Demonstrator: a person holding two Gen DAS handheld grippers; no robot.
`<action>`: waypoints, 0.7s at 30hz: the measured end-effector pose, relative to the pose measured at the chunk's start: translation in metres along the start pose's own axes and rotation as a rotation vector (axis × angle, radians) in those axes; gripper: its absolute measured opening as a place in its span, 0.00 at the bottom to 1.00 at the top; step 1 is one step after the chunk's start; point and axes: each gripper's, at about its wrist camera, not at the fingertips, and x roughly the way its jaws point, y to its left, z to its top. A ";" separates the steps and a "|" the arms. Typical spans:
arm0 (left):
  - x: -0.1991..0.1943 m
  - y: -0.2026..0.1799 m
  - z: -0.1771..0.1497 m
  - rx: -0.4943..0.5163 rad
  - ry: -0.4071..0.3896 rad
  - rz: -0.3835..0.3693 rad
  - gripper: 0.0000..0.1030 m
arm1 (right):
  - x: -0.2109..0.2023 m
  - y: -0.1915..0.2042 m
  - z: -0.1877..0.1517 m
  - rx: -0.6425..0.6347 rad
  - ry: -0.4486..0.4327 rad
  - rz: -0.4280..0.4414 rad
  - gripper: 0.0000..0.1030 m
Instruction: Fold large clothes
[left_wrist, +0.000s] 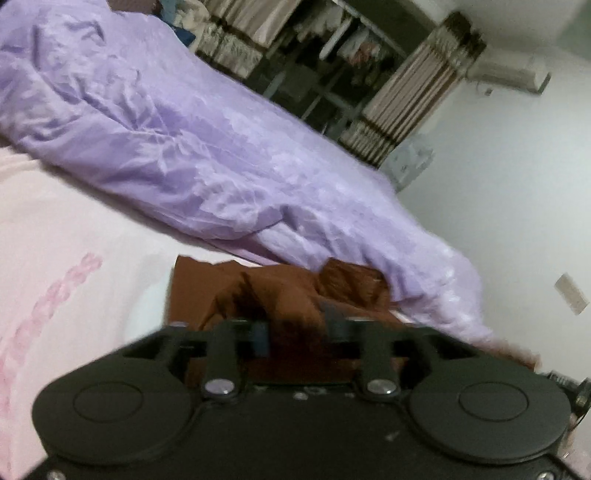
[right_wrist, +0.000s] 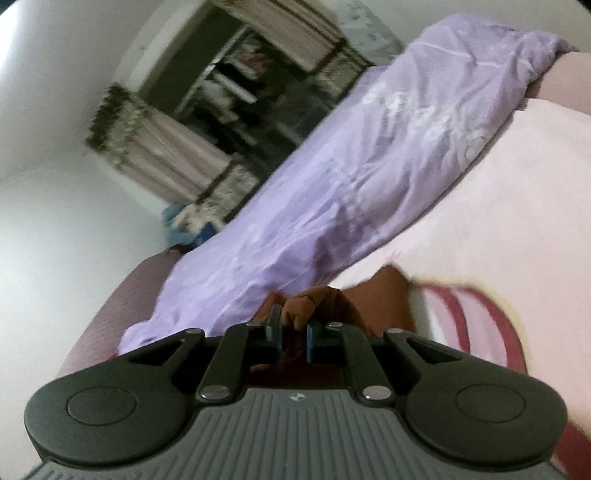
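Note:
A brown garment (left_wrist: 280, 291) lies bunched on the pink bed sheet (left_wrist: 55, 229), right against a purple duvet (left_wrist: 184, 147). In the left wrist view my left gripper (left_wrist: 297, 328) stands open, its fingers wide apart with a fold of the brown cloth lying loosely between them. In the right wrist view my right gripper (right_wrist: 293, 332) has its jaws close together, and a bunched fold of the brown garment (right_wrist: 373, 295) fills the narrow gap between the pads. Both views are blurred.
The purple duvet (right_wrist: 369, 166) runs as a long crumpled ridge across the pink sheet (right_wrist: 517, 203). A pink cloth with red stripes (right_wrist: 480, 325) lies to the right. Behind stand an open wardrobe with curtains (left_wrist: 332, 74) and white walls with an air conditioner (left_wrist: 509, 74).

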 end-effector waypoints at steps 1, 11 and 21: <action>0.014 0.005 0.004 -0.017 -0.001 0.053 0.80 | 0.019 -0.005 0.005 -0.006 0.007 -0.018 0.27; 0.034 0.059 -0.037 0.033 0.092 0.150 0.79 | 0.036 -0.050 -0.026 -0.075 0.025 -0.166 0.69; 0.062 0.040 -0.034 0.031 0.034 0.106 0.74 | 0.058 -0.049 -0.026 -0.087 0.041 -0.125 0.67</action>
